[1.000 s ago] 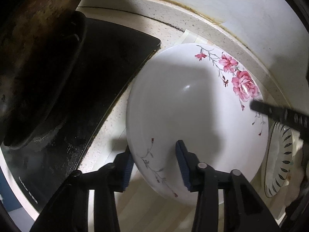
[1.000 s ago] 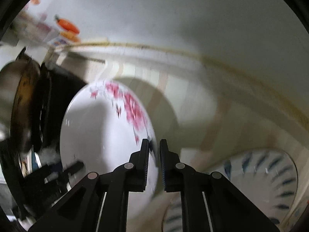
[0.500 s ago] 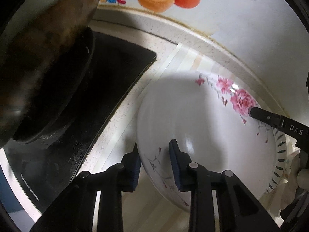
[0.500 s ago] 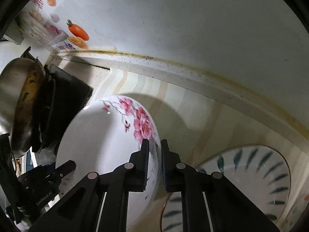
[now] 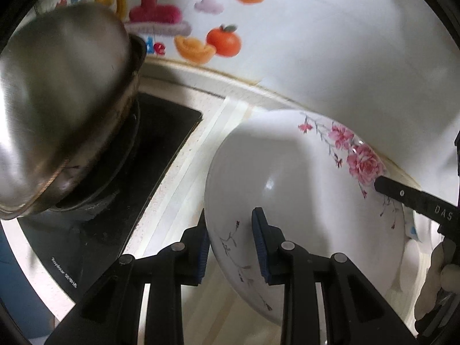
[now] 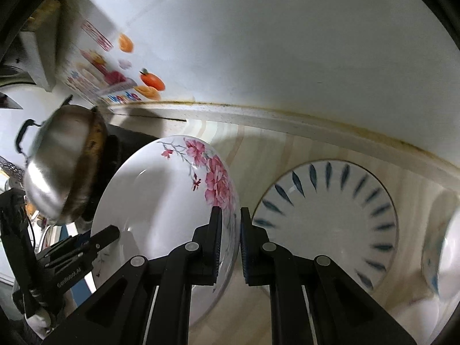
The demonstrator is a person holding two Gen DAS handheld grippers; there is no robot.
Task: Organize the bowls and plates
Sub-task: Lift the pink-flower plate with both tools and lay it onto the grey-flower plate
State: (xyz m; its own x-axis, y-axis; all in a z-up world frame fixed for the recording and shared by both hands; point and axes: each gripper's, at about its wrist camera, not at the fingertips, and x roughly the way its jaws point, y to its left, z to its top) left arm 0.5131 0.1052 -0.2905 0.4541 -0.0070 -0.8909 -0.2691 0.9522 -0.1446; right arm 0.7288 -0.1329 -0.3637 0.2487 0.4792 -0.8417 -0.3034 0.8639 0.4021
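Because each gripper's fingers pinch opposite rims, left gripper [image 5: 228,238] and right gripper [image 6: 230,238] hold the floral plate [image 6: 161,201] tilted above the table [image 6: 287,155], apparently bound for the blue-leaf plate [image 6: 330,201].

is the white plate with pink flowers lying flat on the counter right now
No, the white plate with pink flowers is tilted up on edge, its rim pinched by the right gripper and the left gripper.
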